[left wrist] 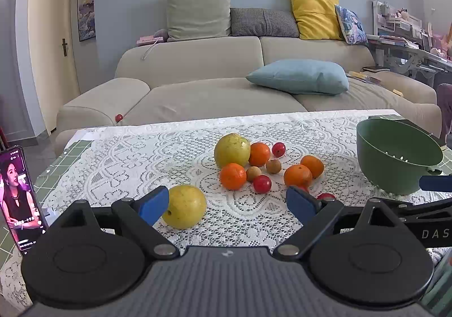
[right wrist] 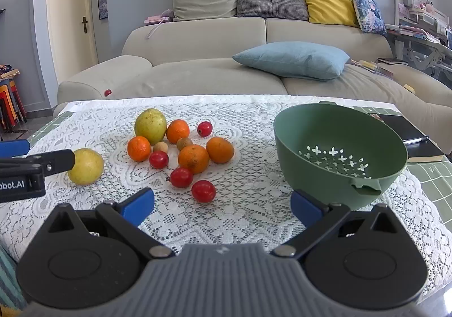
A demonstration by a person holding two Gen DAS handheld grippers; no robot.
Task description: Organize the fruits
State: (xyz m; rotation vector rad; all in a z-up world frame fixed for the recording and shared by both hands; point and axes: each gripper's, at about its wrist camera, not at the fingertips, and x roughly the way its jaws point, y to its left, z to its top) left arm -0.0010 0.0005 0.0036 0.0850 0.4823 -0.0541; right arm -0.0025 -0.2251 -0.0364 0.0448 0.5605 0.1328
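Gaping wide, each hand-held gripper (left wrist: 226, 205) (right wrist: 221, 205) hangs over bare lace (right wrist: 240, 218) short of the fruit (right wrist: 180, 147).

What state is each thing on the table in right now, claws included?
Left claw: open, holding nothing.
Right claw: open, holding nothing.
Green colander: upright, empty.
Oranges: loose on the lace cloth.
Yellow pear: on the cloth, beside the left claw's finger.
Phone: propped up, screen on.

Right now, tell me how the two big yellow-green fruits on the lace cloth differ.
The near fruit is rounder and plain yellow; the far fruit is greener and pear-shaped. The near fruit lies alone beside the left gripper; the far fruit sits against an orange in the cluster. Both rest on the cloth, outside the green colander.
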